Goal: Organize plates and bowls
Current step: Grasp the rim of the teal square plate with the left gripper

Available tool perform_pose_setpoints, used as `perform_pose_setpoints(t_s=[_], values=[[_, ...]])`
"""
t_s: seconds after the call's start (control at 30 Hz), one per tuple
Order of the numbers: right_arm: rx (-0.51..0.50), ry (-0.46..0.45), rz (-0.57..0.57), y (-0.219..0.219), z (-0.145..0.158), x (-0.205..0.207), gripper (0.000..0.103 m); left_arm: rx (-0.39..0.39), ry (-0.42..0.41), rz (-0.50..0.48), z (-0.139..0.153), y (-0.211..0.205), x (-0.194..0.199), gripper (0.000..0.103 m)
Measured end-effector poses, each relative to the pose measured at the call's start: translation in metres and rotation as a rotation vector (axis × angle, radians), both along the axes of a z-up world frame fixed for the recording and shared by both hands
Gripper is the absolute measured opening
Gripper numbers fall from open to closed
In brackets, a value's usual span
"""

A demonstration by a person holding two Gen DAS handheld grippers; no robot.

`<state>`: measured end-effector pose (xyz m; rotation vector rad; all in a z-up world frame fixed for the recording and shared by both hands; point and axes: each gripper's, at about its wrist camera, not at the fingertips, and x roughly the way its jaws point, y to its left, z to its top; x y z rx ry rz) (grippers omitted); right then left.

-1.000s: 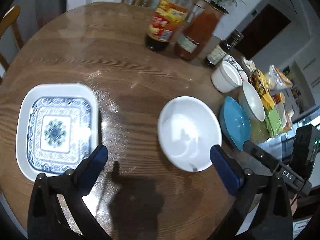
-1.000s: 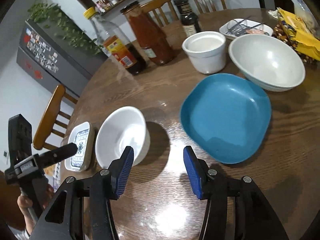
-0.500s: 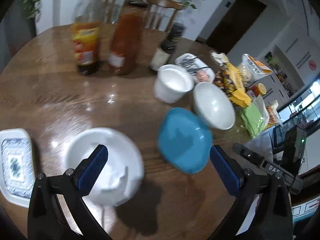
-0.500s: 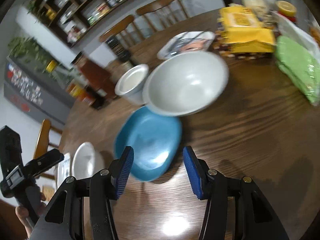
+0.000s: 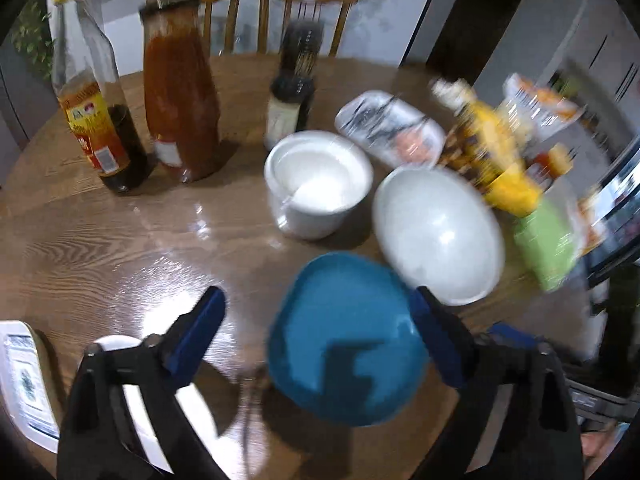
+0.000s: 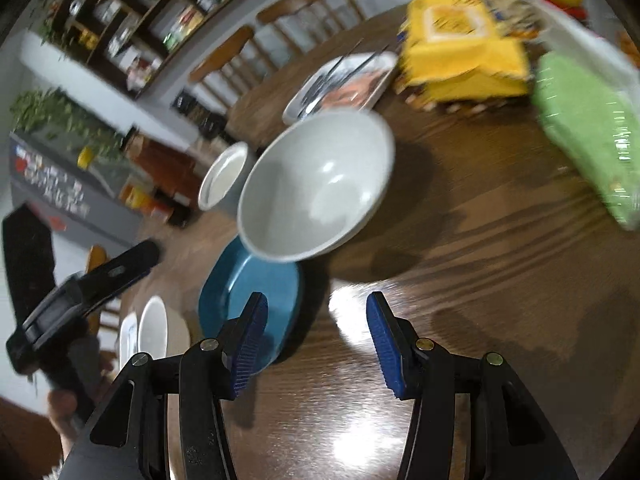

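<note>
A blue square plate lies on the round wooden table between the fingers of my open left gripper. It also shows in the right wrist view. Behind it sit a large pale bowl, also seen from the right wrist, and a white cup-shaped bowl. A white bowl and a blue-patterned square plate lie at the lower left. My right gripper is open and empty above the table, right of the blue plate.
Two sauce bottles and a dark bottle stand at the back. A tray with cutlery, yellow and green packets crowd the right side. Chairs stand behind the table.
Both grippers swung right, away from the patterned plate and white bowl. The blue plate now sits between my left fingers; the right view centres on the pale bowl.
</note>
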<state>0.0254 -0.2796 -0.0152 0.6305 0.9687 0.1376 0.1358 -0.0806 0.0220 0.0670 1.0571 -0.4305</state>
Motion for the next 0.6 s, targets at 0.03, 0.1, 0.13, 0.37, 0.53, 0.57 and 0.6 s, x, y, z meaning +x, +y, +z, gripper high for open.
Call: perform_pose_setpoints(t_s=[0.03, 0.1, 0.13, 0.37, 0.53, 0.57, 0.6], values=[[-0.013, 0.004, 0.014, 0.006, -0.003, 0.005, 0.052, 0.036, 0.014, -0.004, -0.008, -0.001, 0.003, 0.078], [-0.025, 0.02, 0.035, 0.013, -0.01, 0.012, 0.052, 0.085, 0.047, -0.021, -0.022, -0.002, 0.006, 0.069], [-0.025, 0.027, 0.048, 0.016, -0.013, 0.016, 0.052, 0.107, 0.061, -0.026, -0.029, -0.003, 0.008, 0.062], [-0.069, 0.037, 0.094, 0.03, -0.023, 0.035, 0.043, 0.187, 0.119, -0.055, -0.055, -0.009, 0.01, 0.028], [-0.107, 0.052, 0.115, 0.039, -0.031, 0.043, 0.014, 0.157, 0.14, -0.045, -0.062, -0.005, 0.012, 0.02], [-0.115, 0.05, 0.112, 0.04, -0.032, 0.042, 0.013, 0.151, 0.137, -0.041, -0.062, -0.003, 0.012, 0.017], [-0.118, 0.045, 0.109, 0.04, -0.032, 0.041, 0.013, 0.145, 0.136, -0.042, -0.061, -0.002, 0.012, 0.015]])
